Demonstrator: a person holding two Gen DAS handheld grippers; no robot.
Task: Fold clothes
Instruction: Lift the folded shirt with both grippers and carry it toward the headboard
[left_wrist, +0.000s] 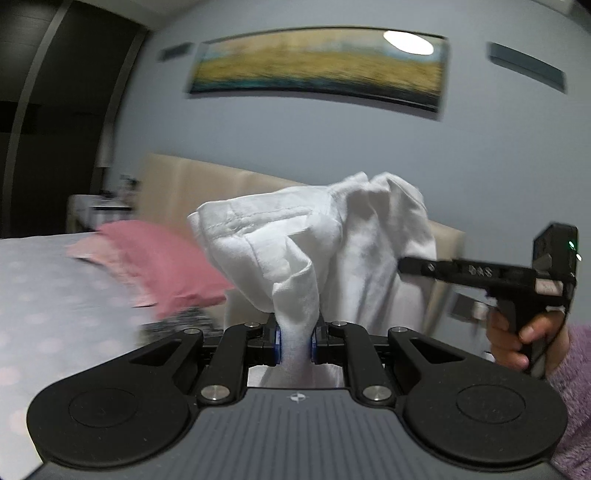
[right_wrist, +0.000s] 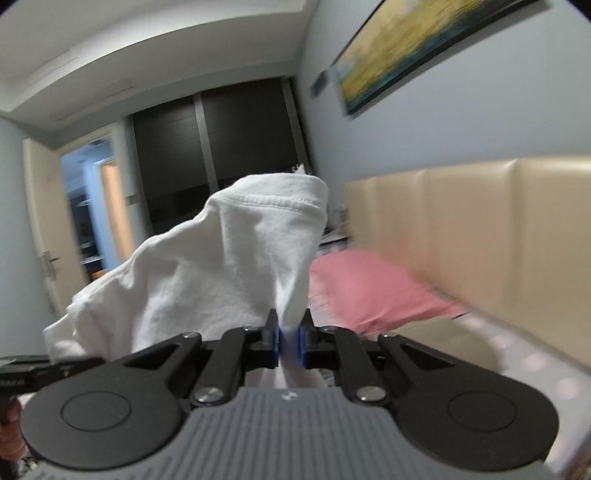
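Note:
A white garment (left_wrist: 314, 236) hangs in the air above the bed, bunched and stitched along a hem. My left gripper (left_wrist: 296, 345) is shut on a twisted fold of it between the blue pads. In the right wrist view the same white garment (right_wrist: 221, 258) rises in front of the camera, and my right gripper (right_wrist: 290, 343) is shut on another pinch of its cloth. The right gripper's body shows in the left wrist view at the far right, held by a hand (left_wrist: 517, 343) in a lilac sleeve, its fingers reaching into the cloth.
A pink pillow (left_wrist: 162, 269) lies on the bed with a pale dotted sheet (left_wrist: 44, 302). A beige padded headboard (right_wrist: 480, 229) runs along the wall under a framed painting (left_wrist: 317, 66). Dark wardrobe doors (right_wrist: 214, 155) and an open doorway (right_wrist: 92, 206) stand beyond.

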